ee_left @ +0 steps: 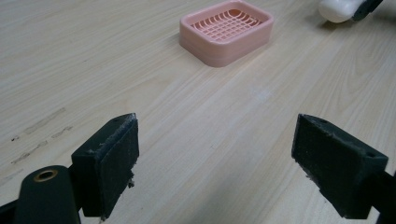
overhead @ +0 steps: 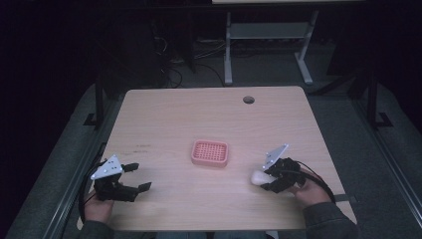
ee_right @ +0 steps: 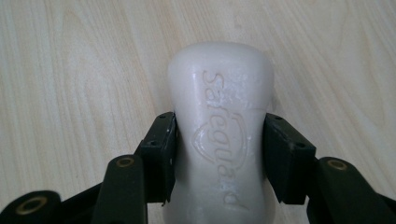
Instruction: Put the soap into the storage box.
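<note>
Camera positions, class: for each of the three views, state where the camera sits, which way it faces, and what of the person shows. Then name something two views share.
High view: above the person's side, facing forward and down on the table; forearms, left gripper, right gripper.
Left gripper view: rides that gripper, facing the pink soap dish; jaws apart.
Right gripper view: rides that gripper, facing the table; jaws clamp the white soap bar.
Shared: high and left gripper views both show the dish.

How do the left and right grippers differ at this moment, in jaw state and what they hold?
The left gripper has its jaws spread wide with nothing between them, while the right gripper is closed on a white soap bar, its pads pressing both sides. The left one points across bare table toward the pink soap dish; the right one sits right of that dish. Both are hand-held, low over the table.
</note>
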{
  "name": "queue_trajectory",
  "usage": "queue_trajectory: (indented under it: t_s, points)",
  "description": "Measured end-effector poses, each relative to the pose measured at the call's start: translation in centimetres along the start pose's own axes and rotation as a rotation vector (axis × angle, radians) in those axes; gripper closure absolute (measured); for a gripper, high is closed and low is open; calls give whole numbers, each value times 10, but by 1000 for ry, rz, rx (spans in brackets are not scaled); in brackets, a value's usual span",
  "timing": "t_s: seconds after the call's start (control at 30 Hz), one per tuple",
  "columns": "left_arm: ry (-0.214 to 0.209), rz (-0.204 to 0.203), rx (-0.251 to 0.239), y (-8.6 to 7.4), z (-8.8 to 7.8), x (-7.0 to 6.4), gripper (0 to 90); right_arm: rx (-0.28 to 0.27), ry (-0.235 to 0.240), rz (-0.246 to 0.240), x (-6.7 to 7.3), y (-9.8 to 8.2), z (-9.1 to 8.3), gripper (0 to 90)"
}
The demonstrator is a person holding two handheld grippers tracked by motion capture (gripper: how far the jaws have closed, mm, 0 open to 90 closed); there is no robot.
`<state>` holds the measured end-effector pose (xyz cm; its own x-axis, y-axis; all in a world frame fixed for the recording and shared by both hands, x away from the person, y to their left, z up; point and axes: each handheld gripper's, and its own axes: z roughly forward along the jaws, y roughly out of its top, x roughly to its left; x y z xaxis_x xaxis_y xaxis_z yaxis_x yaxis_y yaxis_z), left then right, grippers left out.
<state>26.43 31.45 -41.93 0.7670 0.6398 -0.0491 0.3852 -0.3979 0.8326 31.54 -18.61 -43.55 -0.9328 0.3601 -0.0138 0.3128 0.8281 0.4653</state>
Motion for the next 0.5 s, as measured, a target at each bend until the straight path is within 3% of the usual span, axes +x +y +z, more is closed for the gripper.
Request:
queue_trajectory:
  t_s: [0.5]
  points:
    - [1, -1, -2, 0, 0, 1, 148, -31, 31, -8, -8, 6, 1, 487]
